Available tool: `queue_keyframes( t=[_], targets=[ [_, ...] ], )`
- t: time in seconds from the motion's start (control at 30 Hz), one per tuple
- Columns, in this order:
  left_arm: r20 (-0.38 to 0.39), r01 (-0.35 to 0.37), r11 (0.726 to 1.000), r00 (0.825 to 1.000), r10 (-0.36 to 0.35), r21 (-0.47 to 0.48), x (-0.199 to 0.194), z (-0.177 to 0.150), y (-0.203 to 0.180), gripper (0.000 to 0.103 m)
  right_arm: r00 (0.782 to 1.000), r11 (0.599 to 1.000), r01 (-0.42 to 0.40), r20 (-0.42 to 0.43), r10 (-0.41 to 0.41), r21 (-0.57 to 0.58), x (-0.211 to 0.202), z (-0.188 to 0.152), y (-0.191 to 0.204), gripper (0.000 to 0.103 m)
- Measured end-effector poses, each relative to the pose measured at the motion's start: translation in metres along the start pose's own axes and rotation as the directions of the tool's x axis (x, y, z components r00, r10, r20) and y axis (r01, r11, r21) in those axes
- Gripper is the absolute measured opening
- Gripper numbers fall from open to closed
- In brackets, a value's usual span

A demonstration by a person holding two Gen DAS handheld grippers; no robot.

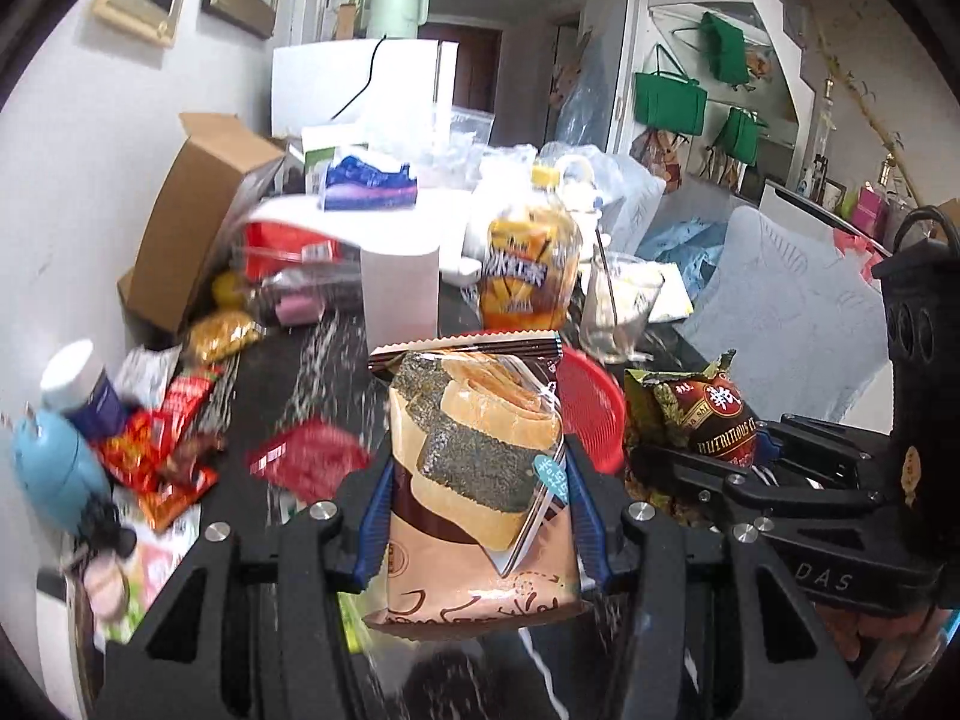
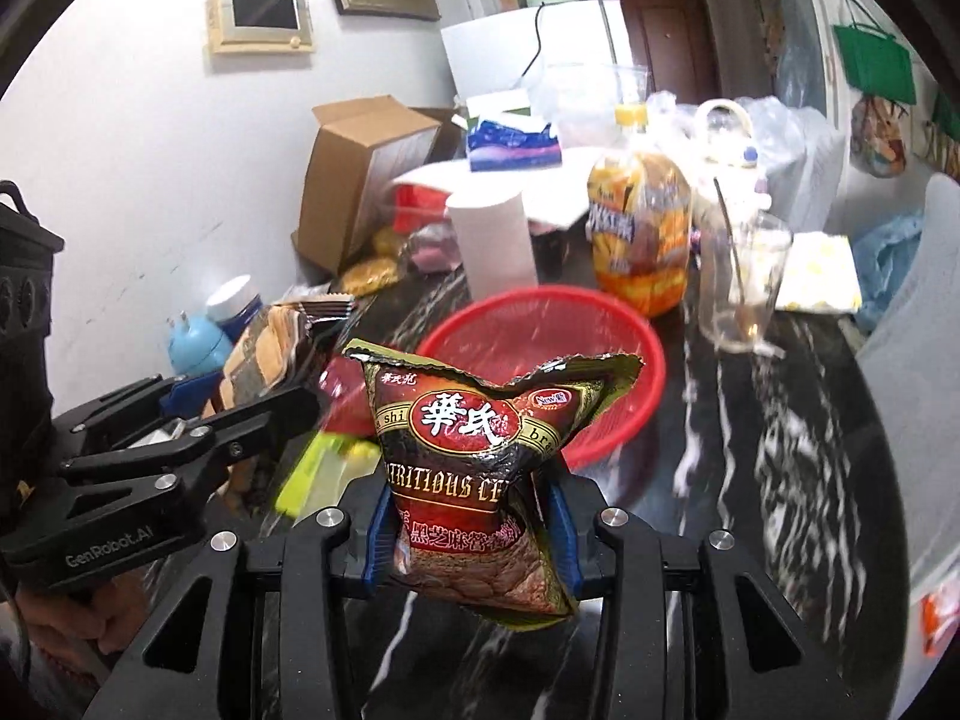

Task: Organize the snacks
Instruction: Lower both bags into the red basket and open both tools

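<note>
While both packets hang clear above the black marbled counter [image 2: 780,420], the step in hand is judged to be carriage toward the red basket [image 2: 612,324]. It sits just ahead, its rim unobstructed on the near side, though a glass [image 2: 744,282] and an orange bottle [image 2: 639,228] crowd its far edge. Left gripper [image 1: 474,516]: fingers narrowed onto the seaweed cracker packet [image 1: 474,468], held upright. Right gripper [image 2: 471,531]: fingers likewise clamped on the cereal packet [image 2: 480,462]. Next move calls for lowering over the basket before release. Loose red sachets [image 1: 168,456] lie left.
</note>
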State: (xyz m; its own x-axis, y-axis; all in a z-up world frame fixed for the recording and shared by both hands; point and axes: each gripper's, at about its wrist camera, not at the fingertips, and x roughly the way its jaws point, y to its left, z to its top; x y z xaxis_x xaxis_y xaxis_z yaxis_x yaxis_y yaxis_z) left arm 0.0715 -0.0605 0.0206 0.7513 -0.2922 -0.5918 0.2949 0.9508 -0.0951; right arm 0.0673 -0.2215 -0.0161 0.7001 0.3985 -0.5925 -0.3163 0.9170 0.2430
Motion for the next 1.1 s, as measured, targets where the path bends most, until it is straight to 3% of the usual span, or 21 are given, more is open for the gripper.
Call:
queue_keyframes(
  t=[0.33,0.53,0.83,1.0,1.03,1.1],
  targets=[
    [0.018,0.013,0.999,1.000,-0.013,-0.051,0.039,0.040,0.005,0.050,0.998,0.999,0.051,0.039,-0.050,-0.006,0.018,0.052,-0.022,0.041],
    [-0.029,0.004,0.998,1.000,-0.006,-0.058,0.079,0.047,0.009,0.050,0.998,0.998,0.057,0.014,-0.057,0.011,0.048,0.070,-0.040,0.041],
    [-0.133,-0.065,0.997,0.989,0.060,-0.032,0.130,0.038,0.017,0.050,0.994,0.995,0.097,-0.052,-0.095,0.030,0.089,0.064,-0.059,0.042],
    [-0.189,-0.061,0.997,0.981,0.051,-0.046,0.155,0.029,0.023,0.051,0.988,0.992,0.119,-0.100,-0.115,0.037,0.107,0.055,-0.068,0.045],
    [-0.199,-0.064,0.997,0.979,0.054,-0.049,0.157,0.026,0.023,0.052,0.988,0.992,0.120,-0.106,-0.114,0.047,0.110,0.052,-0.071,0.049],
    [-0.178,-0.094,0.995,0.980,0.088,-0.026,0.157,0.025,0.021,0.065,0.987,0.990,0.122,-0.116,-0.114,0.065,0.113,0.050,-0.075,0.057]
  ],
)
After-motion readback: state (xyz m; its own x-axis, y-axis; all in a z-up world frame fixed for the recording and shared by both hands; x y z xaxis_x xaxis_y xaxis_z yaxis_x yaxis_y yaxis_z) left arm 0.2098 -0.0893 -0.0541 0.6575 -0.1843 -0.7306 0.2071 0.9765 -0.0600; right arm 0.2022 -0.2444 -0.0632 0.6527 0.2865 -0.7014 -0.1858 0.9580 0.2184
